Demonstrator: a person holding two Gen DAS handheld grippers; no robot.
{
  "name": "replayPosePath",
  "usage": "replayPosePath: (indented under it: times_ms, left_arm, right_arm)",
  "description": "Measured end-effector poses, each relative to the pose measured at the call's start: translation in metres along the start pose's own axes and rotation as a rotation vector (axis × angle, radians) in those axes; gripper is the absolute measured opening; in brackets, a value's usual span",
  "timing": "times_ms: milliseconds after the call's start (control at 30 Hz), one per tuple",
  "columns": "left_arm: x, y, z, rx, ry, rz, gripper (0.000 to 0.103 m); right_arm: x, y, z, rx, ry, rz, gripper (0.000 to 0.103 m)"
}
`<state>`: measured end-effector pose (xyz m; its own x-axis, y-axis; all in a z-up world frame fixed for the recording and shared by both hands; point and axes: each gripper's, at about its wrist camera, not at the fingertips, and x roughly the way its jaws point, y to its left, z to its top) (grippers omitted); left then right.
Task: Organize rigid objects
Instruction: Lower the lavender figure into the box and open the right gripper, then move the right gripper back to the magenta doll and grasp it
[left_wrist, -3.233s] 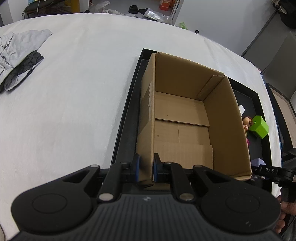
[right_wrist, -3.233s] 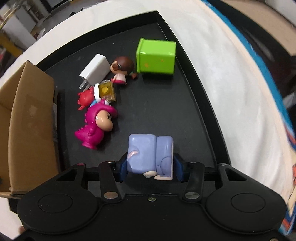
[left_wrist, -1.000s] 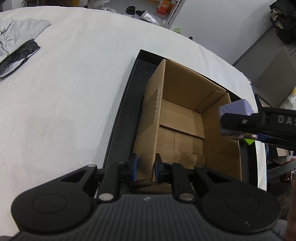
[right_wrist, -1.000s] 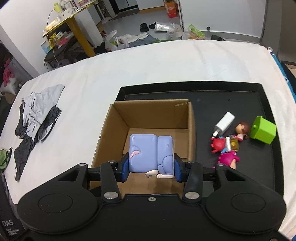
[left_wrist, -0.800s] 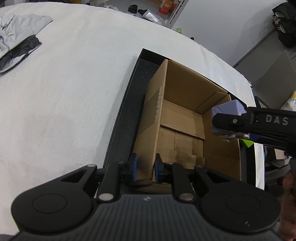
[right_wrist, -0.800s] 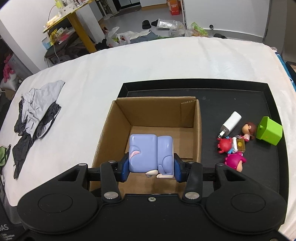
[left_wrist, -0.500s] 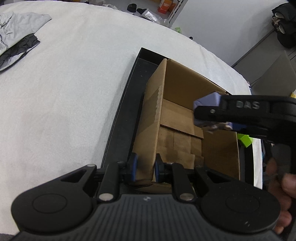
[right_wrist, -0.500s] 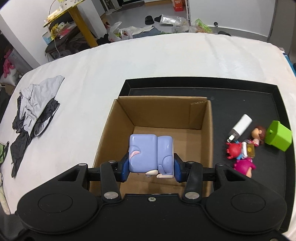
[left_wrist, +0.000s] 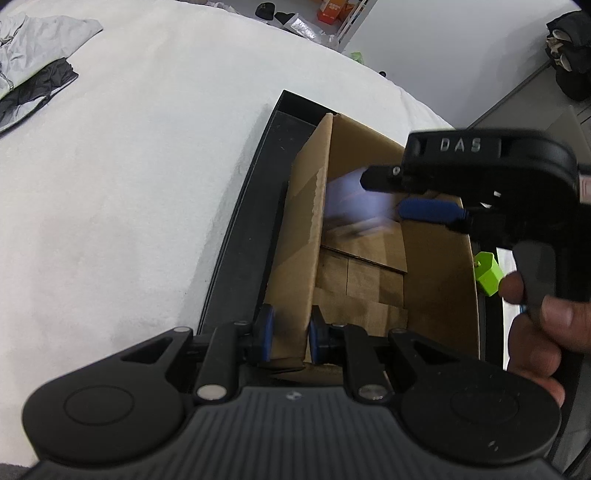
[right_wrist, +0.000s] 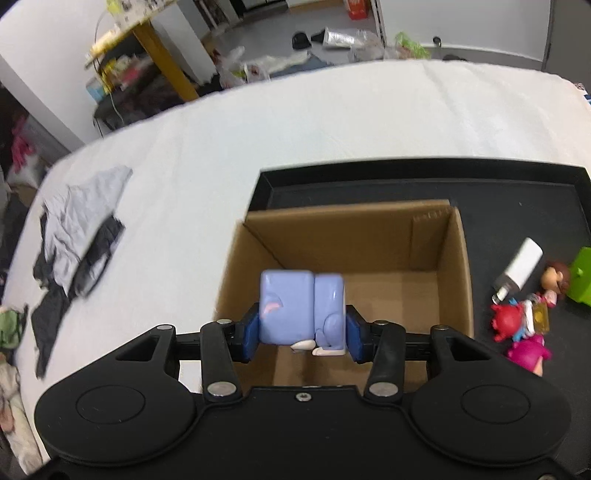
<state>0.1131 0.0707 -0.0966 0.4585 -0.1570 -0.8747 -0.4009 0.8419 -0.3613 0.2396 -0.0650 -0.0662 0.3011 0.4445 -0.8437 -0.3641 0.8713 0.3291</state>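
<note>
An open cardboard box (right_wrist: 399, 236) stands on a black tray (right_wrist: 517, 192). My left gripper (left_wrist: 288, 338) is shut on the box's near left wall (left_wrist: 303, 236). My right gripper (right_wrist: 301, 334) is shut on a lilac block-shaped toy (right_wrist: 301, 306) and holds it above the box's inside, near its left wall. In the left wrist view the right gripper (left_wrist: 388, 199) hangs over the box and the toy (left_wrist: 354, 199) is a blur. The box's floor (left_wrist: 362, 273) looks bare.
On the tray right of the box lie a white charger (right_wrist: 521, 271), a green cube (right_wrist: 583, 275), a brown-haired doll (right_wrist: 554, 280), a red crab toy (right_wrist: 508, 321) and a pink figure (right_wrist: 528, 354). Grey and black clothes (right_wrist: 77, 229) lie on the white cloth to the left.
My right gripper has carried the lilac toy leftward, from the tray's right side to over the box's inside. My left gripper has kept its hold on the box wall.
</note>
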Motion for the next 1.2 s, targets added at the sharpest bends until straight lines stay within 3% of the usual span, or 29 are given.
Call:
replayPosePath:
  times_ms: [433, 500, 1200]
  left_arm:
    - [0.0, -0.001, 0.001, -0.011, 0.005, 0.007, 0.017]
    - [0.001, -0.002, 0.001, -0.009, 0.003, 0.009, 0.017]
    - [-0.004, -0.008, 0.0, 0.0, -0.019, 0.046, 0.017]
  right_arm:
    - [-0.023, -0.005, 0.004, 0.005, -0.001, 0.027, 0.047]
    - [-0.027, -0.005, 0.002, 0.001, 0.004, 0.03, 0.053]
    - [-0.088, -0.042, -0.03, -0.024, -0.039, 0.022, 0.066]
